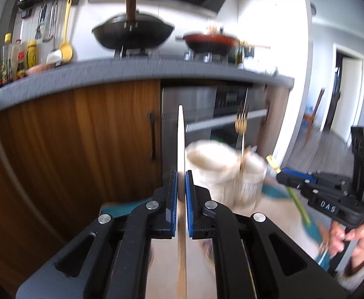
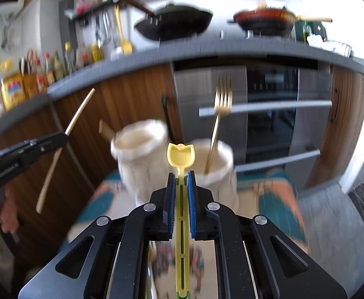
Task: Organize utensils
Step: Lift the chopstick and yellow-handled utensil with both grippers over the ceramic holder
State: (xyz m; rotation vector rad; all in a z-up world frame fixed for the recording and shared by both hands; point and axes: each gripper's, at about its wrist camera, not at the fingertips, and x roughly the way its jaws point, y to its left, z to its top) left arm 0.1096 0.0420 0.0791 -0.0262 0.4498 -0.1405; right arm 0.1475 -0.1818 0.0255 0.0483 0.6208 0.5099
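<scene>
Left gripper (image 1: 181, 174) clamped on thin wooden stick (image 1: 181, 134) — stick runs straight up between blue pads, tip above holders. Right gripper (image 2: 181, 174) clamped on yellow spoon (image 2: 180, 155) by handle, bowl sticking out just past fingertips. Two cream holders (image 2: 142, 149) side by side on patterned mat (image 2: 276, 199), blurred. Gold fork (image 2: 223, 99) stands tines up in right holder (image 2: 219, 164) — left holder looks empty. Oven (image 2: 269, 114) behind
</scene>
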